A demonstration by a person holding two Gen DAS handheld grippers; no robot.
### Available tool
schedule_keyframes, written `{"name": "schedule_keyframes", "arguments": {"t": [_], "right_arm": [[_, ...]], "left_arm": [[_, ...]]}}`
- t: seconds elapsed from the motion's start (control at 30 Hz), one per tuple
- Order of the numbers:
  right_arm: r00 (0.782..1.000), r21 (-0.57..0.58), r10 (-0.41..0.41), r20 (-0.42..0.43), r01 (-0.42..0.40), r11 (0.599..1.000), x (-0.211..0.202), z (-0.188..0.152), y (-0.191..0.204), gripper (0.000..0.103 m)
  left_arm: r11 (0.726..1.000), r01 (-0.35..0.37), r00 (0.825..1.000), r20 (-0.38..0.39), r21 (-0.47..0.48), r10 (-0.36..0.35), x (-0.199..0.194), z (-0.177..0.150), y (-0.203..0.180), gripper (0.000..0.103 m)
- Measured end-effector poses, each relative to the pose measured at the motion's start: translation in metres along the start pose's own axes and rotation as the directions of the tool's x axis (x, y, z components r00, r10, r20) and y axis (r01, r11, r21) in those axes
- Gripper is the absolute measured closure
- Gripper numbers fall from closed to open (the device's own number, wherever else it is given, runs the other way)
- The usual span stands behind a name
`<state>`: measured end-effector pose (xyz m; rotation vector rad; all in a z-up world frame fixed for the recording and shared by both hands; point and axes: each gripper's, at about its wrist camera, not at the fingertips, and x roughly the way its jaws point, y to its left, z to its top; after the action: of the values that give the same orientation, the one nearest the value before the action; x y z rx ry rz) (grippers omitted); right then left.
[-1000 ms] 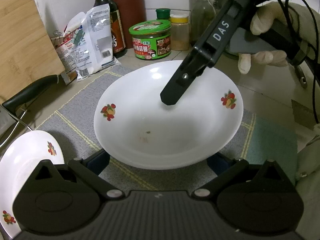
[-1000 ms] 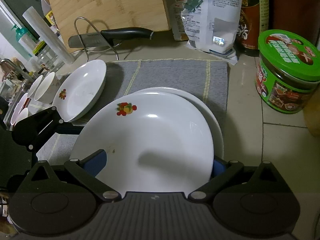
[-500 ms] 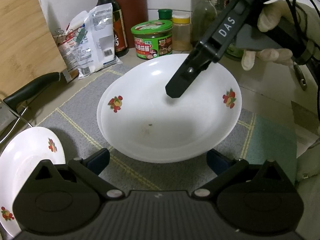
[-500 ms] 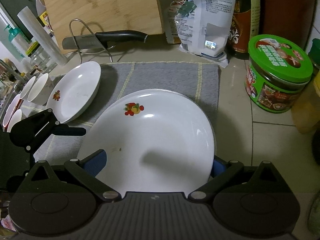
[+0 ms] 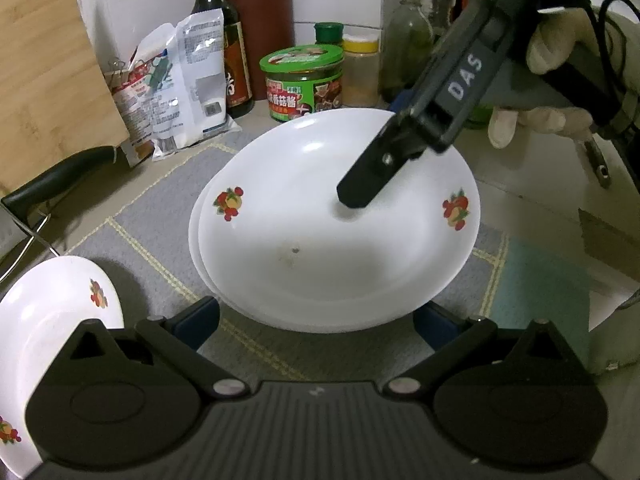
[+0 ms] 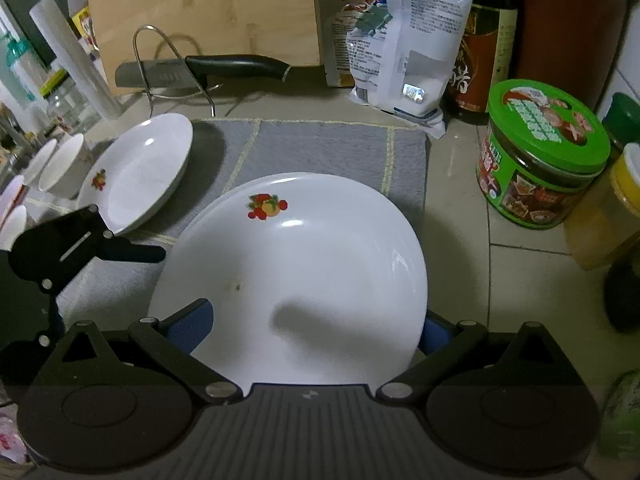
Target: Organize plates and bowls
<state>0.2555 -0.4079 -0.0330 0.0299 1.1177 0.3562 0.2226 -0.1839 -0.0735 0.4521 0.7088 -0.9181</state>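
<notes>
A white deep plate with fruit prints (image 5: 332, 240) lies on top of a second white plate (image 5: 196, 240) on the grey mat (image 5: 160, 216). My right gripper (image 6: 316, 328) straddles the top plate's (image 6: 304, 280) rim, one finger (image 5: 372, 176) over the inside; whether it still clamps the rim is unclear. My left gripper (image 5: 316, 320) is open and empty, just in front of the stack. A third fruit-print plate (image 5: 48, 312) leans at the mat's left edge; it also shows in the right wrist view (image 6: 136, 172).
A green-lidded can (image 5: 304, 80), sauce bottle (image 5: 228, 48), spice jars (image 5: 360, 68) and a food bag (image 5: 188, 84) stand behind the mat. A cutting board (image 6: 200, 20) and a knife on a wire rack (image 6: 224, 68) are at the back left. Small white bowls (image 6: 60, 164) sit far left.
The top plate has come down and shifted right until it rests on the lower plate. My left gripper has backed off slightly. The right gripper stayed over the plate's rim.
</notes>
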Motion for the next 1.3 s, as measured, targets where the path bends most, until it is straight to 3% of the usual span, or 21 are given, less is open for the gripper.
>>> {"name": "schedule_keyframes", "arguments": {"t": [0.23, 0.47, 0.87, 1.03, 1.3], "right_arm": [[0.999, -0.006, -0.052, -0.012, 0.052, 0.999, 0.001, -0.003, 0.001, 0.0], [0.993, -0.069, -0.105, 0.044, 0.108, 0.992, -0.006, -0.004, 0.01, 0.0], [0.99, -0.133, -0.083, 0.113, 0.098, 0.986, -0.013, -0.004, 0.031, 0.0], [0.983, -0.198, -0.079, 0.165, 0.112, 0.974, -0.013, -0.002, 0.046, 0.0], [0.976, -0.305, -0.004, 0.219, 0.073, 0.95, -0.012, 0.004, 0.076, 0.0]], "left_arm": [[1.0, -0.007, 1.0, 0.007, 0.001, 0.007, -0.001, 0.001, -0.002, 0.001], [1.0, -0.027, 0.999, 0.031, -0.012, 0.027, -0.009, 0.0, -0.004, 0.001], [0.982, -0.131, 0.987, 0.077, -0.138, 0.143, -0.042, -0.009, -0.007, 0.001], [0.944, -0.218, 0.965, 0.089, -0.249, 0.247, -0.062, -0.013, -0.008, 0.001], [0.825, -0.37, 0.908, 0.022, -0.427, 0.418, -0.092, -0.034, -0.009, 0.001]]}}
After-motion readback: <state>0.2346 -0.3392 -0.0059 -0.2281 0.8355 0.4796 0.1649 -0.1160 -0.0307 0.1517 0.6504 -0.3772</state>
